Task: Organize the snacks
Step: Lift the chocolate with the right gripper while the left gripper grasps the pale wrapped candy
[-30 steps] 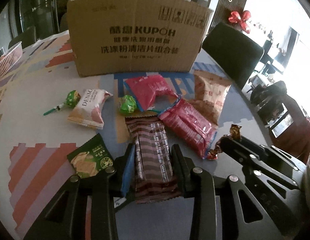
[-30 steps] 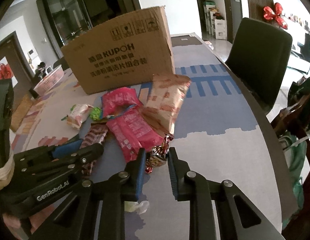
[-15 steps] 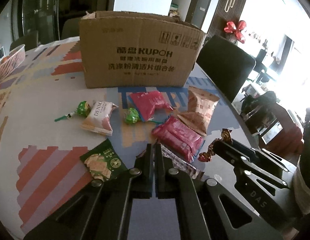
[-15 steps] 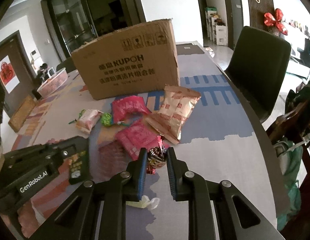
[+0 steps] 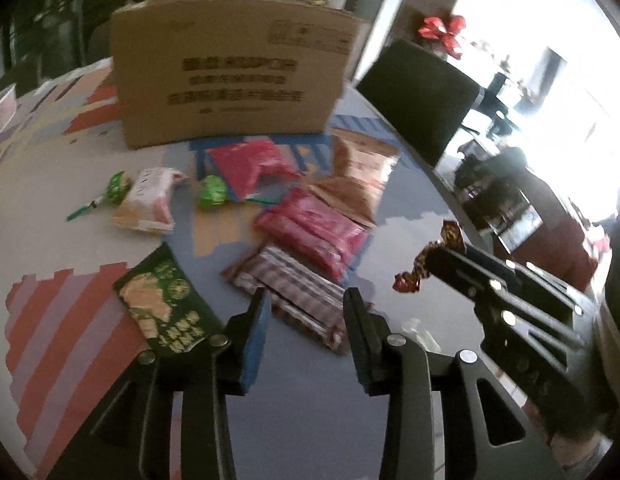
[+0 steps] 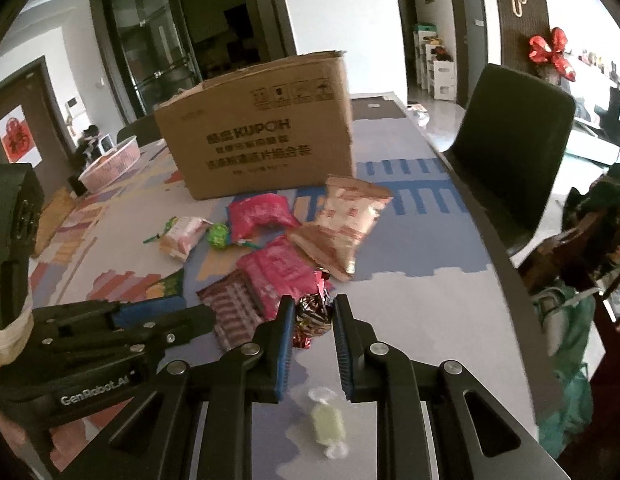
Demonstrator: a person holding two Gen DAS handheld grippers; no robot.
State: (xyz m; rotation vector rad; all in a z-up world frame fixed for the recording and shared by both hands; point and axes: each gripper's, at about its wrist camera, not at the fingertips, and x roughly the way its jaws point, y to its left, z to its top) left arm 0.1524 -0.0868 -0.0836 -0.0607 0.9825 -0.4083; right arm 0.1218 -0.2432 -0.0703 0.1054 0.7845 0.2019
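Snacks lie on the table in front of a cardboard box [image 5: 229,76], also in the right wrist view [image 6: 261,132]. My left gripper [image 5: 305,300] is open and empty above a striped brown wafer pack [image 5: 285,288]. A green packet [image 5: 165,304] lies to its left, a red pack [image 5: 314,232] beyond. My right gripper [image 6: 310,312] is shut on a foil-wrapped candy [image 6: 312,314], held above the table; the candy also shows in the left wrist view [image 5: 426,260].
Two green lollipops [image 5: 211,194], a pink-white pack [image 5: 149,204], a pink bag [image 5: 249,168] and a tan bag [image 6: 342,220] lie near the box. A pale wrapped candy [image 6: 328,424] lies under the right gripper. A black chair [image 6: 510,152] stands at the table's right edge. A pink basket [image 6: 109,164] sits far left.
My left gripper was shut on the striped wafer pack, then opened; the pack now lies on the table, turned askew. My right gripper has lifted with the foil candy.
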